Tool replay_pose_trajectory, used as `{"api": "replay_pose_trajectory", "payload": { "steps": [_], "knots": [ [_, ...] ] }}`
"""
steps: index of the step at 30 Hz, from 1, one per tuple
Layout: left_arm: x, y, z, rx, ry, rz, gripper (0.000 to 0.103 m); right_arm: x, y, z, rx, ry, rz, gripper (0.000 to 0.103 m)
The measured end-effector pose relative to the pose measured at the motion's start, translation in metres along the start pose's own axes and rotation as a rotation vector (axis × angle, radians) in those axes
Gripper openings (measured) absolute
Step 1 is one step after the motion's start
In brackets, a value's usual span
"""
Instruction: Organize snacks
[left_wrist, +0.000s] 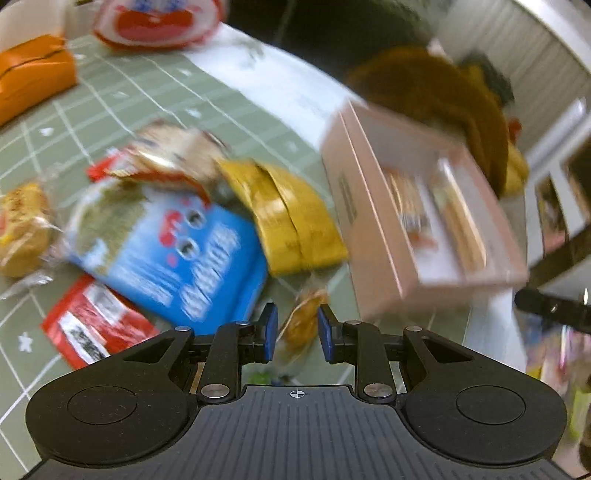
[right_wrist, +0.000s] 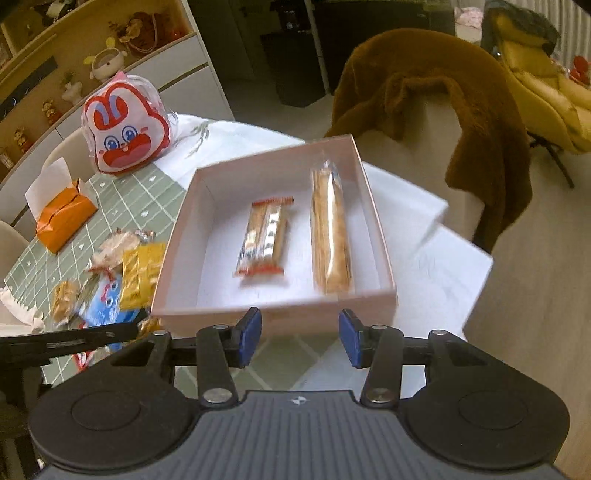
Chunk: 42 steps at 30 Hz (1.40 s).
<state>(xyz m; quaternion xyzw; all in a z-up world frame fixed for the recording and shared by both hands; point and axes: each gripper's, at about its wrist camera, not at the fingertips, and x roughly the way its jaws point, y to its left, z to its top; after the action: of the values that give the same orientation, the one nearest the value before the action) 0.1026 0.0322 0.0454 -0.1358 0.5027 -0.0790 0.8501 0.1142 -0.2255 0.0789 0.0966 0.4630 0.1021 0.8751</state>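
Note:
A pink open box (right_wrist: 275, 314) sits on the table and holds a red-edged wafer pack (right_wrist: 264, 238) and a long clear-wrapped biscuit pack (right_wrist: 330, 236). My right gripper (right_wrist: 299, 338) is open and empty just before the box's near wall. My left gripper (left_wrist: 295, 334) is part open around a small clear-wrapped yellow cake (left_wrist: 301, 325); I cannot tell if the pads touch it. The box (left_wrist: 373, 206) stands to its right. A snack pile lies to the left: a blue bag (left_wrist: 173, 254), a yellow pack (left_wrist: 291, 218), a red pack (left_wrist: 92, 321), another wrapped cake (left_wrist: 22, 229).
An orange tissue box (right_wrist: 64, 218) and a red-and-white rabbit bag (right_wrist: 125, 129) stand at the far end of the green checked tablecloth (right_wrist: 122, 199). A chair with a brown fur coat (right_wrist: 443, 92) stands beyond the table. The left gripper's arm (right_wrist: 66, 339) shows at the left.

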Motion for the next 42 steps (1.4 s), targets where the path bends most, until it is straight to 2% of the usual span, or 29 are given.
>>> {"api": "replay_pose_trajectory", "payload": {
  "steps": [3,5,8,11,15,19,21,23,24,25,28,33,38,42],
  "knots": [
    [-0.002,0.001,-0.013,-0.015,0.032,-0.096,0.027,-0.002,0.003,-0.018,0.003,0.021,-0.024,0.046],
    [-0.011,0.009,-0.023,-0.062,0.015,-0.125,0.027,-0.001,0.007,-0.029,0.004,0.043,-0.016,0.047],
    [-0.031,0.027,-0.032,-0.143,-0.036,-0.073,0.027,0.006,0.024,-0.043,-0.025,0.075,0.017,0.049],
    [-0.049,0.053,-0.042,-0.262,-0.040,-0.007,0.027,0.019,0.056,-0.050,-0.085,0.103,0.058,0.051],
    [-0.057,0.083,-0.050,-0.370,-0.059,0.006,0.027,0.041,0.109,-0.050,-0.190,0.129,0.119,0.053],
    [-0.060,0.104,-0.061,-0.492,-0.085,-0.022,0.027,0.065,0.143,-0.044,-0.176,0.124,0.101,0.054],
    [-0.058,0.108,-0.064,-0.519,-0.093,-0.037,0.027,0.079,0.156,-0.039,-0.162,0.123,0.093,0.054],
    [-0.055,0.109,-0.063,-0.529,-0.097,-0.048,0.027,0.090,0.170,-0.038,-0.195,0.111,0.038,0.048],
    [-0.053,0.109,-0.062,-0.528,-0.097,-0.053,0.027,0.095,0.178,-0.039,-0.232,0.105,-0.006,0.033],
    [-0.051,0.109,-0.060,-0.523,-0.095,-0.057,0.027,0.095,0.181,-0.040,-0.259,0.094,-0.035,0.023],
    [-0.041,0.095,-0.049,-0.460,-0.083,-0.061,0.032,0.087,0.171,-0.045,-0.249,0.126,-0.008,0.021],
    [-0.028,0.063,-0.037,-0.329,-0.088,0.010,0.034,0.065,0.142,-0.063,-0.176,0.149,0.005,0.021],
    [-0.020,0.029,-0.035,-0.143,-0.097,0.090,0.037,0.043,0.112,-0.083,-0.119,0.121,-0.055,0.021],
    [-0.019,0.005,-0.046,-0.031,-0.066,0.054,0.038,0.029,0.085,-0.093,-0.080,0.098,-0.084,0.024]
  ]
}}
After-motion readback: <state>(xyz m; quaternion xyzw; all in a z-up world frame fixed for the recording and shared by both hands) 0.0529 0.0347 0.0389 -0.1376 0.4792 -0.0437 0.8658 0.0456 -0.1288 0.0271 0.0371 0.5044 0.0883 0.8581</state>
